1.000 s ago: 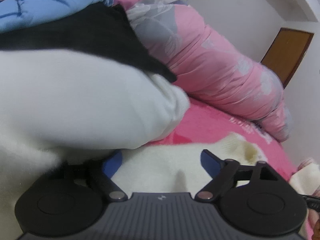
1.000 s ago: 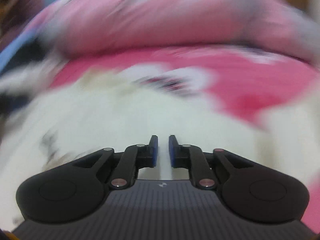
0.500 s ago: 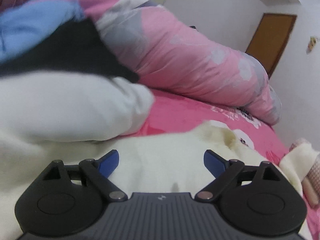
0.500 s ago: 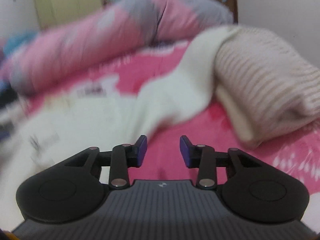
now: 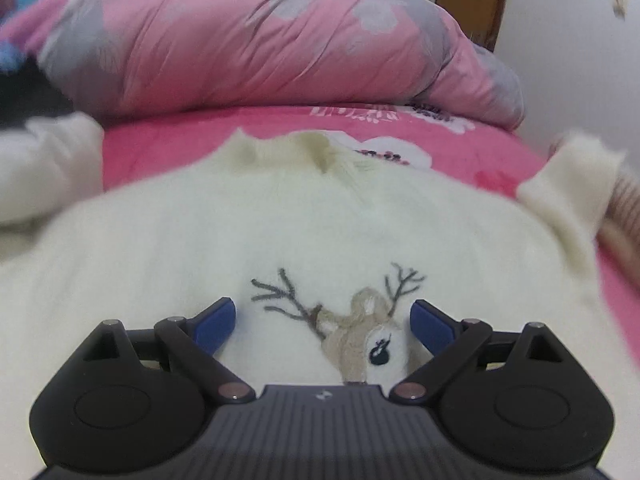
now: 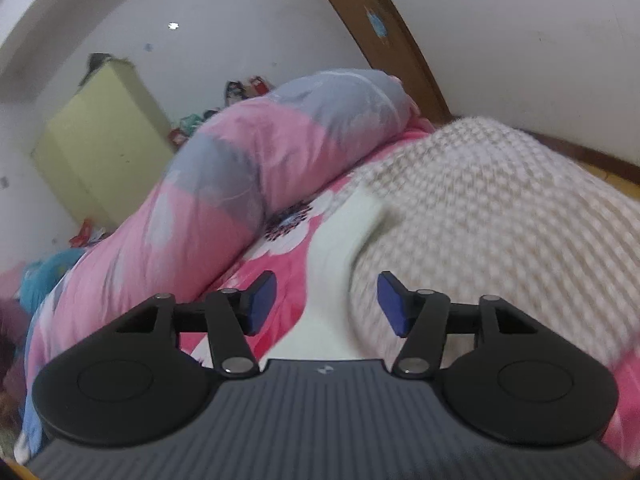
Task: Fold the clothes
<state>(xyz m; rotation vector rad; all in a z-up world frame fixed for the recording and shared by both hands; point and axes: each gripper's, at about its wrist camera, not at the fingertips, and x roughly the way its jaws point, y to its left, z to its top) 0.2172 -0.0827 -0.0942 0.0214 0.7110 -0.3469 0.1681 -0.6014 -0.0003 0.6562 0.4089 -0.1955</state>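
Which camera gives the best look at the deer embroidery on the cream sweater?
The left wrist view: the deer embroidery sits between that gripper's blue fingers, on the cream sweater spread over the bed. The right wrist view shows none of it, only a waffle-knit garment and the quilt.

sweater hem hidden, sleeves perhaps blurred

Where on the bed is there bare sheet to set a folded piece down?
One bare strip of pink sheet runs between the cream sweater collar and the rolled quilt. A narrower wedge lies between quilt and waffle knit. The left side is crowded with a white garment.
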